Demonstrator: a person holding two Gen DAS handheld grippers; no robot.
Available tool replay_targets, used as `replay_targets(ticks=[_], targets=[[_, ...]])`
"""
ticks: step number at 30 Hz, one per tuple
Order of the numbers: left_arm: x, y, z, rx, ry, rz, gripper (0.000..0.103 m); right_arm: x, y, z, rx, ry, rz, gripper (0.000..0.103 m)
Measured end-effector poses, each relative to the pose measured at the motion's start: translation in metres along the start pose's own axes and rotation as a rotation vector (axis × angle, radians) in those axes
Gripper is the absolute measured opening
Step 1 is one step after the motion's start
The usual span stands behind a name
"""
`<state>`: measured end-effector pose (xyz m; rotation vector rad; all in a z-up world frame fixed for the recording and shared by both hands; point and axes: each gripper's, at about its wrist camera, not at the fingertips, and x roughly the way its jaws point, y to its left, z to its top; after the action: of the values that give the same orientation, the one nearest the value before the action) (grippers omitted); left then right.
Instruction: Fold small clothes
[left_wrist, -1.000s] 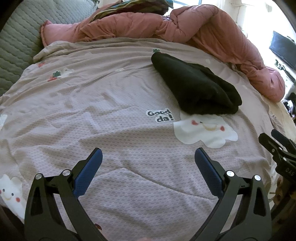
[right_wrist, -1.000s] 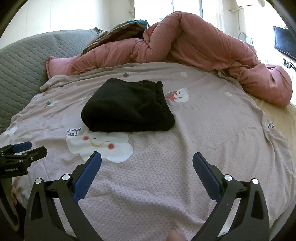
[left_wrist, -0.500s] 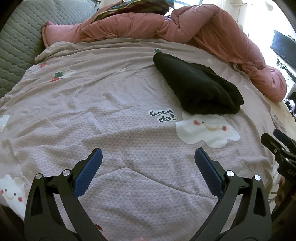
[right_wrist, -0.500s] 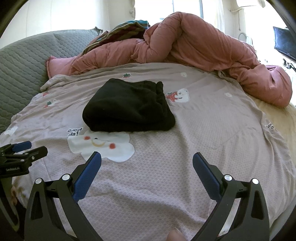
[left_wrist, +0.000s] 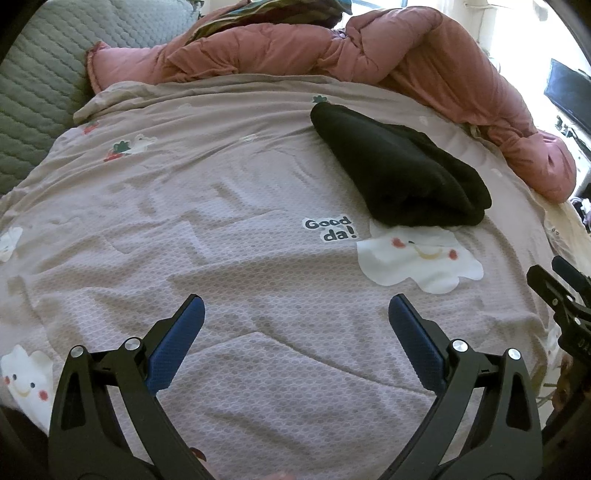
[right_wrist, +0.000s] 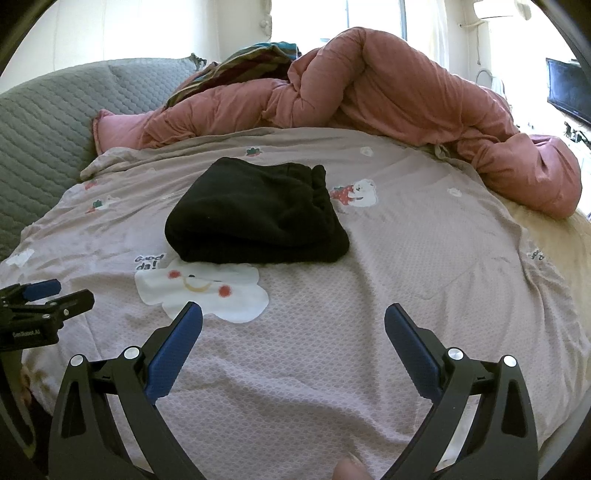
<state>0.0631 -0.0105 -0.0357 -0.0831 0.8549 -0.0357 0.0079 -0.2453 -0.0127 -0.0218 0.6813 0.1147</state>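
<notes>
right gripper (right_wrist: 293, 319) wide apart, empty | left gripper (left_wrist: 295, 312) likewise | folded black garment (right_wrist: 255, 218) mid-bed on the bedsheet (right_wrist: 406, 258), ahead of right, ahead-right of left | right nearer | long axis crosswise

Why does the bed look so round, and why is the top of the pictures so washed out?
Both views: a fisheye lens bows the bedspread into a dome and darkens the corners. Right wrist view: the window behind the pink duvet glares to white. Left wrist view: the black garment shows almost no detail.
</notes>
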Motion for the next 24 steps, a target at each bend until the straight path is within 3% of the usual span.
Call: replay_targets(ticks=[24], targets=[[-0.0043,-0.0012,-0.0006,0.006,0.007,-0.005,0.093,-0.0044,-0.0026,-0.0010,0.006,-0.003,-0.033,0.098]])
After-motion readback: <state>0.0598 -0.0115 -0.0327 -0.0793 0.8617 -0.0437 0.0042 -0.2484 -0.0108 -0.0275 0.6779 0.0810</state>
